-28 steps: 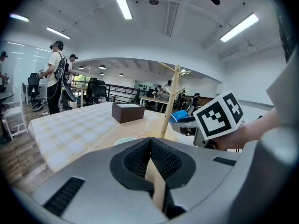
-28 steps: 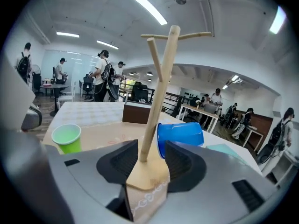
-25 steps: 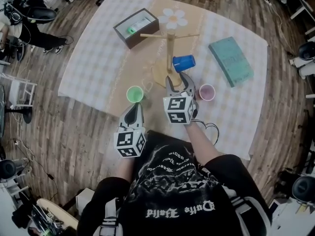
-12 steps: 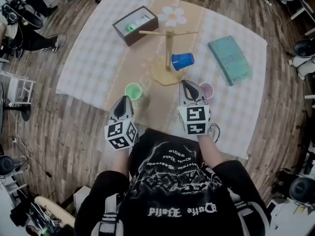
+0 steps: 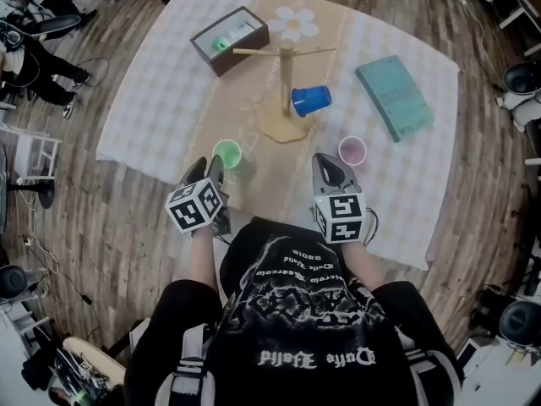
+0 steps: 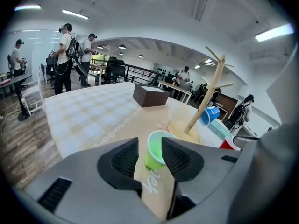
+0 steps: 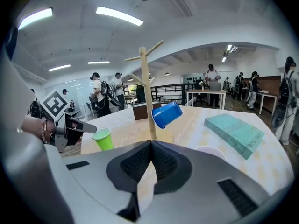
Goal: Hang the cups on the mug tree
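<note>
the right gripper (image 7: pixel 151 147) is pressed shut on nothing, with the pink cup (image 5: pixel 352 150) just beside it. the left gripper (image 5: pixel 214 169) is held open, the green cup (image 5: pixel 226 153) framed just ahead, ungripped. the blue cup (image 5: pixel 311 100) is hung on the mug tree (image 5: pixel 286 66).

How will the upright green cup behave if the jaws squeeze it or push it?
The green cup looks thin-walled and empty, so it is probably light and may flex under a hard squeeze. Its base is narrower than its rim, so a sideways push would likely tip it. Once lying down, it might roll in a curve.
</note>
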`<state>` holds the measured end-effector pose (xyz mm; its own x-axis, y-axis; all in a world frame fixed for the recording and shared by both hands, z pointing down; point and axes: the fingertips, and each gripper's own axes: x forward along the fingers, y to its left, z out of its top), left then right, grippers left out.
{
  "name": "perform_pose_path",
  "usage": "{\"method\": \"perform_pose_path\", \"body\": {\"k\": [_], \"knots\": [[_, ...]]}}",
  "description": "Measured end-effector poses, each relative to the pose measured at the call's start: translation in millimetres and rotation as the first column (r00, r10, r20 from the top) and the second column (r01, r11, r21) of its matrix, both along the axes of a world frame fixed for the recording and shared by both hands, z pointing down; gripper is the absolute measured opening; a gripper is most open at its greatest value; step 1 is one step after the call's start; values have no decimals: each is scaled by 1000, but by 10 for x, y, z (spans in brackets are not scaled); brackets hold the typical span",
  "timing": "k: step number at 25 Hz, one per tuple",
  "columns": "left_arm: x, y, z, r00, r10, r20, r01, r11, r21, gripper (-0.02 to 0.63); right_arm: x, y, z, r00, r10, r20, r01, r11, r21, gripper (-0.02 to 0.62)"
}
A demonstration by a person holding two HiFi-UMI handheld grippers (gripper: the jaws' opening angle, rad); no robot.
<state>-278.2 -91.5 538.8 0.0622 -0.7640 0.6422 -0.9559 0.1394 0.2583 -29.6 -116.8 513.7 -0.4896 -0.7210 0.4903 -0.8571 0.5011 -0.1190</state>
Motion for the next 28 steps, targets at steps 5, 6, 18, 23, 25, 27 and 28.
{"method": "perform_pose_path", "body": {"k": [5,6,18,23,25,27,28], "knots": [[44,-10,165,998,-15,-55,10,996,-86,138,67,63,90,1000,2,-10,-2,1000,-26,9],[57,-23,182,997,-23,-70,16,996,-93,129,74,75,110,1000,3,-8,-3,999,-34,9],[-82,-41,182,988,-144,-63,135,984,-120,43,88,79,188,1000,-7,-22,6,999,-51,9],[-44,-130,67,988,-145,-56,139,986,-96,41,82,115,255,999,-12,-39,9,998,-67,9],[-15,-185,-9,990,-136,-43,132,988,-82,41,80,126,264,999,-12,-42,9,997,-71,9],[13,-231,-77,991,-128,-26,125,989,-73,41,84,135,266,999,-11,-46,7,997,-74,9],[23,-251,-116,992,-123,-15,122,990,-69,41,86,139,264,999,-10,-49,6,997,-75,9]]}}
